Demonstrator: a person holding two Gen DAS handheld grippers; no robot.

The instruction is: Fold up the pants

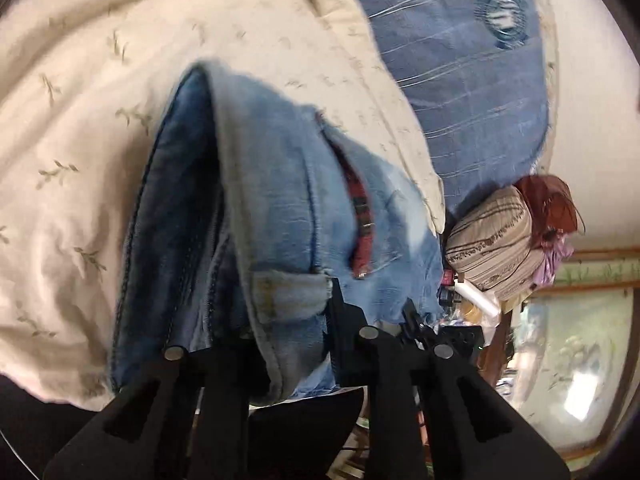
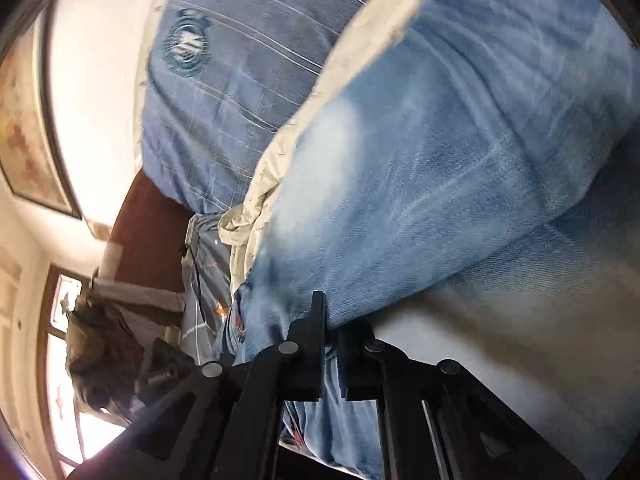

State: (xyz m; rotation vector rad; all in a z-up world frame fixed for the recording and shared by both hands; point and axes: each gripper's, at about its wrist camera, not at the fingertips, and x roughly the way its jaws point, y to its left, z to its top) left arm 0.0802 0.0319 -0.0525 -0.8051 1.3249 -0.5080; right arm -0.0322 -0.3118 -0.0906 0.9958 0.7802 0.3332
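Jeans [image 1: 280, 200] pinched between both jaws; cream bedsheet [image 1: 100, 100] underneath.

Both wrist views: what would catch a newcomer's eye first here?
The light blue jeans fill the middle of both views, lying on a cream bedspread with small leaf sprigs. Each gripper is shut on denim: the left gripper at the waistband, the right gripper on an edge of the fabric. A blue striped pillow lies beyond.
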